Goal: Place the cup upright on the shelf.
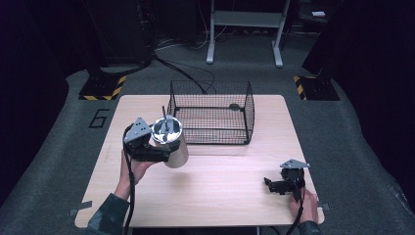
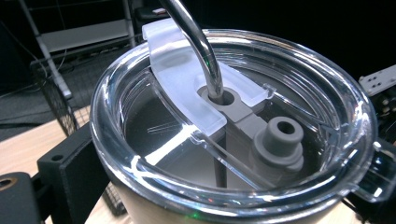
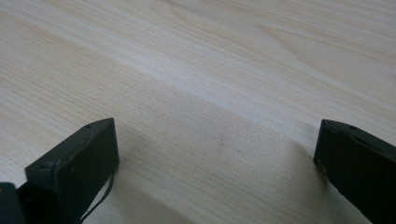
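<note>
Left tongs point(image 1: 164, 154) clamp the rigid, likely slippery tumbler point(image 1: 171, 142) at mid-body, beside the basket point(image 1: 211, 112); right tongs point(image 1: 274, 186) gape empty.

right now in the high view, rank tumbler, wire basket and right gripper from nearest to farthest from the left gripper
1. Tumbler: clamped in the left gripper, table's left side.
2. Wire basket: just beyond, at the table's far middle.
3. Right gripper: across the table, near right corner, jaws apart over bare wood.

clear tumbler lid point(image 2: 224, 135) close up, metal straw point(image 2: 198, 42) through its grey slider point(image 2: 243, 112)
</note>
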The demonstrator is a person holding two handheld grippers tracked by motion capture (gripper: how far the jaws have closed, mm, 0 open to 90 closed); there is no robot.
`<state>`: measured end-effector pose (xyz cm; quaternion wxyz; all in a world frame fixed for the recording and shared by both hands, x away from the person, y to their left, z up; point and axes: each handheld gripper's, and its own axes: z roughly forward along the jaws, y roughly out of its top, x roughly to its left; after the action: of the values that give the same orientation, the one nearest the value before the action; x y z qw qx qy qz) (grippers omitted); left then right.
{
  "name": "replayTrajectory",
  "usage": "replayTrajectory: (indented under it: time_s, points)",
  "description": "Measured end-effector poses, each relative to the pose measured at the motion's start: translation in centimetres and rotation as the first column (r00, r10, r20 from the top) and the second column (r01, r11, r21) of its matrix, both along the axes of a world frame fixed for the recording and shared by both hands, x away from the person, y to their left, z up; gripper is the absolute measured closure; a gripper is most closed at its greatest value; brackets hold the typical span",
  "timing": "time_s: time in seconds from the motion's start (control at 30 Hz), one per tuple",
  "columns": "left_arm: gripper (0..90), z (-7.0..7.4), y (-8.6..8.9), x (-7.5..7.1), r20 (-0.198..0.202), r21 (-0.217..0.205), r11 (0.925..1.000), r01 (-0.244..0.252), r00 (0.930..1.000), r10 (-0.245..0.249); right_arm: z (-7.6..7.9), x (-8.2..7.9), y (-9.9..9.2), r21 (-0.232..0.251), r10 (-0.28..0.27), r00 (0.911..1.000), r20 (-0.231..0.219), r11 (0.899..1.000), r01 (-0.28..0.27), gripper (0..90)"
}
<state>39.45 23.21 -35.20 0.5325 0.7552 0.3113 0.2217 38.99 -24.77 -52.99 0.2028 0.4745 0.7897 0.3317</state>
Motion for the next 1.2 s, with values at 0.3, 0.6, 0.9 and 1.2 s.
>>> replayTrajectory:
  time_s: [0.3,0.6,0.9,1.2]
  points:
    - [4.0,2.4,-1.3,1.2,0.022,0.006,0.9995,0.03,0.9993,-0.03,0.0,0.0,0.0,0.0,0.002,1.0,0.0,1.0,-0.002,0.0]
    - [4.0,4.4,-2.7,2.7,0.036,0.015,0.9985,0.053,0.9979,-0.053,0.0,0.0,0.0,0.0,0.002,1.0,0.0,1.0,-0.002,0.0]
    - [4.0,6.3,-4.4,4.8,0.058,0.008,0.9982,0.059,0.9965,-0.059,0.0,0.0,0.0,0.0,0.003,1.0,0.0,1.0,-0.003,0.0]
    - [4.0,7.0,-5.6,6.2,0.058,0.009,0.998,0.063,0.9963,-0.063,0.0,0.0,0.0,0.005,-0.002,1.0,-0.005,1.0,0.002,0.0]
